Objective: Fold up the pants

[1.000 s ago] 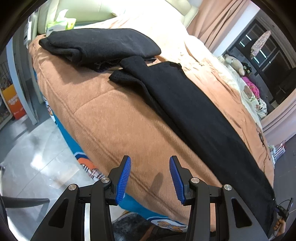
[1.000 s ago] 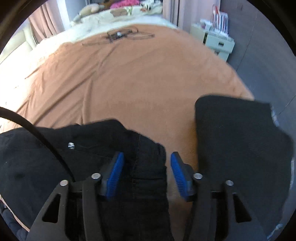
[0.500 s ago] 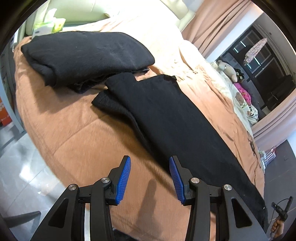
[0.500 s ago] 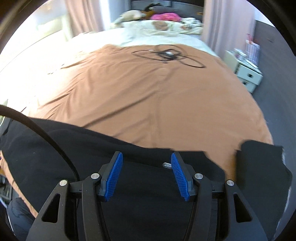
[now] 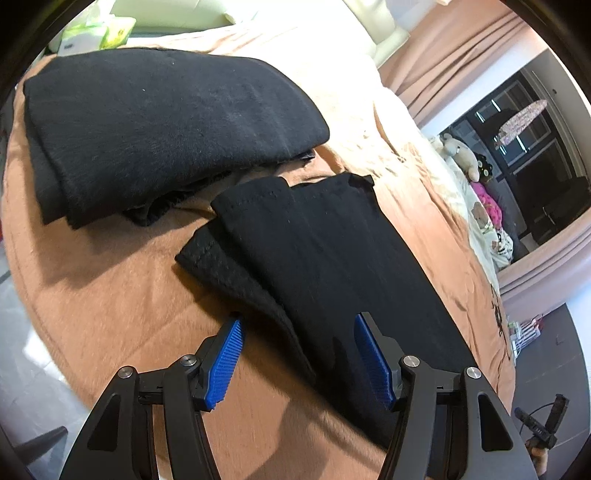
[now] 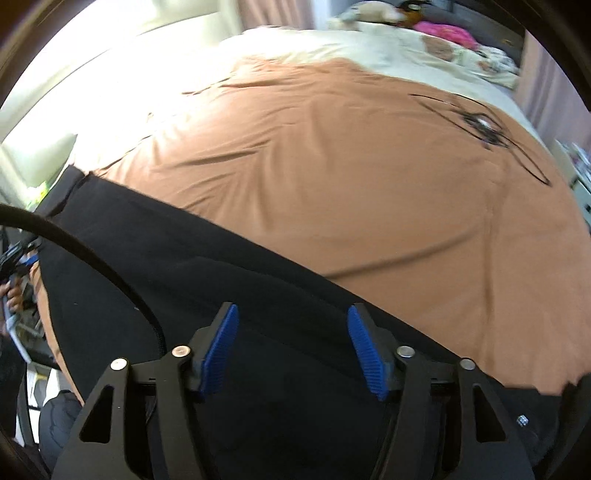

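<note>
Black pants (image 5: 332, 266) lie stretched out flat on the brown bedspread (image 5: 110, 295), leg cuffs toward the far end. My left gripper (image 5: 299, 358) is open just above the near edge of the legs, holding nothing. In the right wrist view the pants (image 6: 184, 280) run across the lower frame, with a metal button (image 6: 521, 420) near the waist at the lower right. My right gripper (image 6: 293, 347) is open over the black fabric, holding nothing.
A folded black garment (image 5: 155, 122) lies beyond the cuffs. A green tissue pack (image 5: 99, 31) sits at the headboard end. A black cable (image 6: 92, 258) crosses the right wrist view. Stuffed toys (image 5: 461, 155) and cream bedding (image 6: 369, 48) lie on the far side. The bed edge and floor (image 5: 22, 369) are at left.
My left gripper has moved forward and lower over the pant legs and opened wider. My right gripper has swung left along the pants, away from the waist end; it also opened wider.
</note>
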A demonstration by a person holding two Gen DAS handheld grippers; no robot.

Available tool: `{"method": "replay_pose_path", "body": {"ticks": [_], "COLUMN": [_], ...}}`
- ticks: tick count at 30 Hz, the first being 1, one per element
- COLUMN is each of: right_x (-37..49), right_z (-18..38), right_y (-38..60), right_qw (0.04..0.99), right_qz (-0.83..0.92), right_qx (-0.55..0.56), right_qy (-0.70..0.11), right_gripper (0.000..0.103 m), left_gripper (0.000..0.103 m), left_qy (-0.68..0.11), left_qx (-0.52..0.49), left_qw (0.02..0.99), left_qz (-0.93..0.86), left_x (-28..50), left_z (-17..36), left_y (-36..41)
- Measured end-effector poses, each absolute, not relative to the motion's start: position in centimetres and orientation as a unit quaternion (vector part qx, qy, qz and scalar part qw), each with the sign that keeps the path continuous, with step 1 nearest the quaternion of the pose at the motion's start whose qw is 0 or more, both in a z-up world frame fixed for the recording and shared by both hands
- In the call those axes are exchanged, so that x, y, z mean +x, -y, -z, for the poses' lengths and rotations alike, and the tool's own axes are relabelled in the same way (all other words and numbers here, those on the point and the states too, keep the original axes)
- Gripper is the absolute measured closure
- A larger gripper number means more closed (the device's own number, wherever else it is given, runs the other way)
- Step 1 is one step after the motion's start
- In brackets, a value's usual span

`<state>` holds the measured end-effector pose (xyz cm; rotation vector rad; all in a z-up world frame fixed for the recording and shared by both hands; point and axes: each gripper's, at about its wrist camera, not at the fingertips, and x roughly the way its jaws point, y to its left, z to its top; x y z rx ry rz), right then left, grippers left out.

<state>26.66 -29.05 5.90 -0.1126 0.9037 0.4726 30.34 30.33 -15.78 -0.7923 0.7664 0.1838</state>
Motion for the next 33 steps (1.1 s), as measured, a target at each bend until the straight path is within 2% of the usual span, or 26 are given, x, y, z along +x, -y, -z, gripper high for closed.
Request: {"method": "replay_pose_path", "body": {"ticks": [9, 10, 12, 17, 21, 23, 28, 30, 31, 32, 33], "right_x": [30.8, 31.3, 32.7, 34.6, 36.1, 37.0, 38.4, 38.8, 38.9, 39.0, 38.9], "right_z": [-4.0, -3.7, -2.8, -1.3, 0.0, 0.8, 2.5, 2.8, 2.8, 2.8, 2.8], "right_y": [20.5, 19.7, 17.7, 13.7, 10.9, 9.6, 6.7, 5.4, 5.1, 4.5, 4.2], "right_qw": [0.833, 0.828, 0.818, 0.794, 0.778, 0.769, 0.755, 0.751, 0.751, 0.748, 0.747], "right_qz": [-0.308, -0.314, -0.324, -0.357, -0.372, -0.377, -0.383, -0.387, -0.385, -0.382, -0.380], "right_qx": [-0.101, -0.104, -0.116, -0.130, -0.139, -0.143, -0.167, -0.182, -0.189, -0.200, -0.210], "right_qy": [-0.449, -0.454, -0.462, -0.474, -0.487, -0.496, -0.505, -0.503, -0.503, -0.505, -0.503], "right_gripper": [0.041, 0.041, 0.041, 0.044, 0.047, 0.052, 0.053, 0.069, 0.094, 0.103, 0.103], "left_gripper": [0.040, 0.042, 0.053, 0.096, 0.098, 0.098, 0.098, 0.097, 0.097, 0.096, 0.096], "left_qy": [-0.347, -0.344, -0.341, -0.332, -0.311, -0.307, -0.338, -0.343, -0.344, -0.345, -0.346], "left_qx": [-0.418, -0.418, -0.412, -0.386, -0.363, -0.352, -0.352, -0.350, -0.348, -0.345, -0.342], "left_qw": [0.834, 0.835, 0.839, 0.853, 0.871, 0.877, 0.864, 0.863, 0.863, 0.864, 0.864], "left_qz": [-0.094, -0.097, -0.103, -0.111, -0.108, -0.115, -0.124, -0.125, -0.126, -0.128, -0.129], "left_x": [32.2, 32.3, 32.5, 32.4, 31.6, 31.2, 31.5, 31.4, 31.4, 31.3, 31.2], "left_z": [16.5, 16.4, 15.9, 14.5, 13.0, 12.7, 14.5, 14.7, 14.6, 14.5, 14.4], "left_y": [-32.4, -32.5, -32.6, -33.0, -32.9, -32.8, -32.9, -32.8, -32.8, -32.7, -32.6]}}
